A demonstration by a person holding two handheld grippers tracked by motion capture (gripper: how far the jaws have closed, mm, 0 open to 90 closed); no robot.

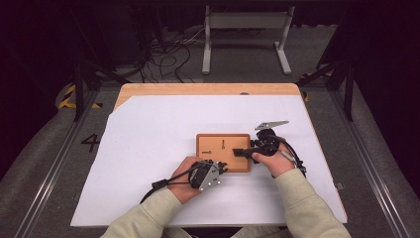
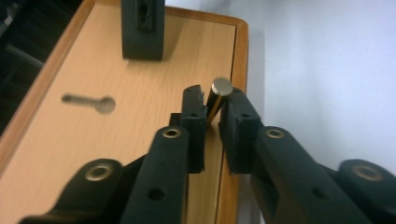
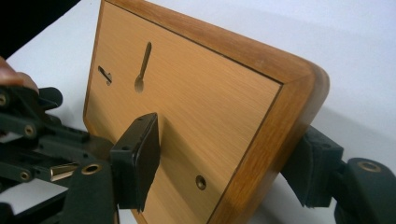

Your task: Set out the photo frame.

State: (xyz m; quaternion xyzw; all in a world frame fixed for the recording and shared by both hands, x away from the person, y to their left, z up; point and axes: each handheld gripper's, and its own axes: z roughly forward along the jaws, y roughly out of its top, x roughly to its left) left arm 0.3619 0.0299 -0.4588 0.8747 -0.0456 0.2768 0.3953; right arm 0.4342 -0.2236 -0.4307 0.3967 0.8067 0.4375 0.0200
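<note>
A "4" (image 1: 90, 142) marks the floor. The left gripper (image 2: 212, 109) pinches a brass pin (image 2: 215, 99); the right gripper (image 3: 224, 158) clamps the board (image 3: 196, 112).

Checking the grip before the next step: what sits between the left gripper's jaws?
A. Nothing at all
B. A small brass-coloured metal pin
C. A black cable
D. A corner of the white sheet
B: in the left gripper view a brass-coloured pin stands between the left gripper jaws, over the wooden board.

White sheet (image 1: 148, 148) covers wooden table (image 1: 198, 89); metal stand (image 1: 245, 22), cables (image 1: 168, 54) (prob. power leads) behind.
</note>
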